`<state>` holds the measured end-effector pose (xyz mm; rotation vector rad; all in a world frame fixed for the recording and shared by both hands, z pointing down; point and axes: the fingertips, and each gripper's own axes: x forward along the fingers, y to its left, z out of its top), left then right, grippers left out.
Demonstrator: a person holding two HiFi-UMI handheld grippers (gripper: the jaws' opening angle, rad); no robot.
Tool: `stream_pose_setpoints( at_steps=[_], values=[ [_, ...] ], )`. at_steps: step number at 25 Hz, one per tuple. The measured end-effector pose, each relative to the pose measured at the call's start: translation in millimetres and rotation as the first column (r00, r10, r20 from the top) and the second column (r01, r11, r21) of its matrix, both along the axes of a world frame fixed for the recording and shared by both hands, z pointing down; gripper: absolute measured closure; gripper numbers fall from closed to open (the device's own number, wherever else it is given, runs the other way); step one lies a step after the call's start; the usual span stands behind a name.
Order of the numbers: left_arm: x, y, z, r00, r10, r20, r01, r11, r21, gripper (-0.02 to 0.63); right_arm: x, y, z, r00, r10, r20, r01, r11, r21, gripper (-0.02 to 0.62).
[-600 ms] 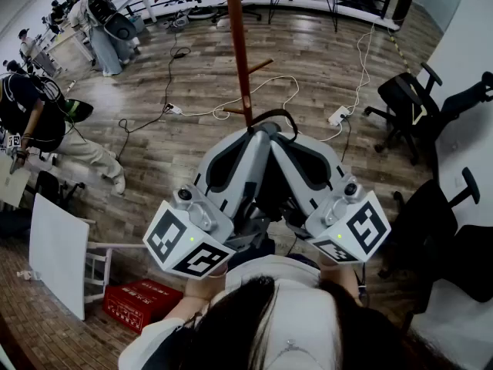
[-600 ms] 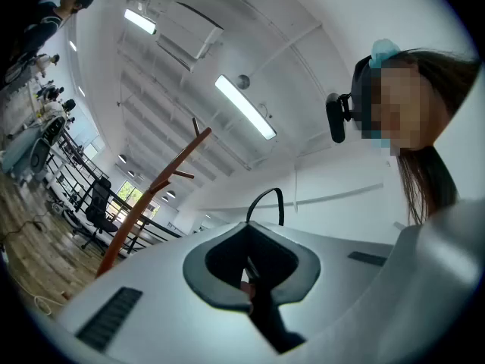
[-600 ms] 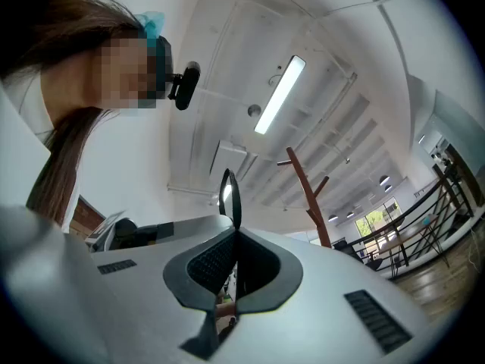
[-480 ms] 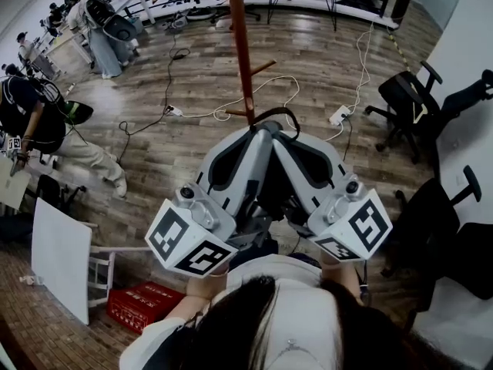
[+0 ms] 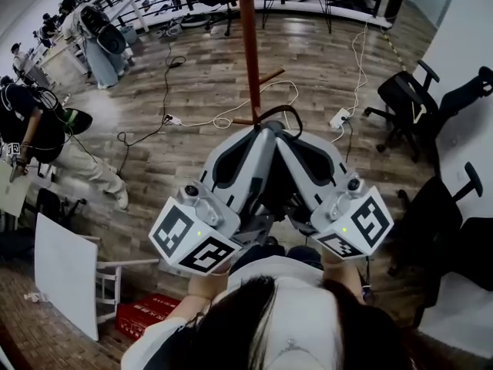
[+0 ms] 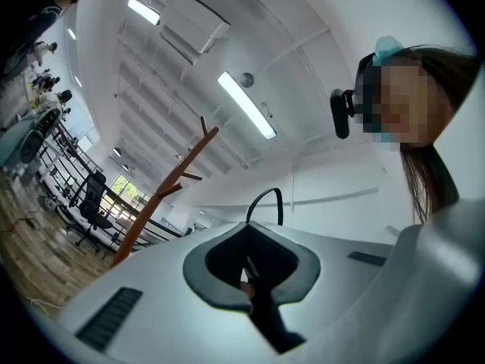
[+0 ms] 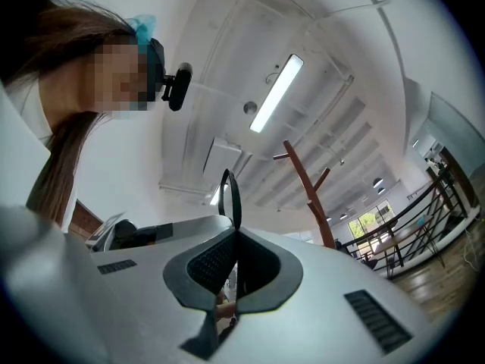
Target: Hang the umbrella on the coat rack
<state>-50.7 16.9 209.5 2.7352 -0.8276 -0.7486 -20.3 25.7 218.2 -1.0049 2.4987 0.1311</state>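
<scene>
The brown wooden coat rack [image 5: 249, 48] stands just ahead, with a short peg [image 5: 271, 76] sticking out to the right. My left gripper [image 5: 260, 132] and right gripper [image 5: 279, 133] point up side by side, tips pressed together. Both are shut on the black umbrella [image 5: 271, 195], whose dark body hangs between them. Its thin black loop [image 5: 279, 114] sticks up above the tips, close to the pole. In the left gripper view the loop [image 6: 267, 202] rises beyond the shut jaws and the rack [image 6: 163, 194] leans at left. The right gripper view shows the loop [image 7: 229, 194] and the rack [image 7: 309, 192].
Black office chairs [image 5: 408, 102] stand at the right. White cables and a power strip [image 5: 339, 116] lie on the wooden floor around the rack's base. People [image 5: 38, 129] are at the left, and a white board [image 5: 65, 276] and a red box [image 5: 146, 314] sit lower left.
Both grippers with the umbrella have edged a little closer to the coat rack; the loop now sits nearer the pole and peg. Both grips are unchanged.
</scene>
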Motion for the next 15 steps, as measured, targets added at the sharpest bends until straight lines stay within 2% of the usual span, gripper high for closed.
stream_pose_setpoints(
  at_steps=[15],
  values=[
    [-6.9,-29.4,-0.2,1.000,0.013,-0.003,-0.013,1.000,0.006,0.598,-6.7,-30.1,-0.5,1.000,0.014,0.014,-0.014,1.000,-0.007,0.561]
  ],
)
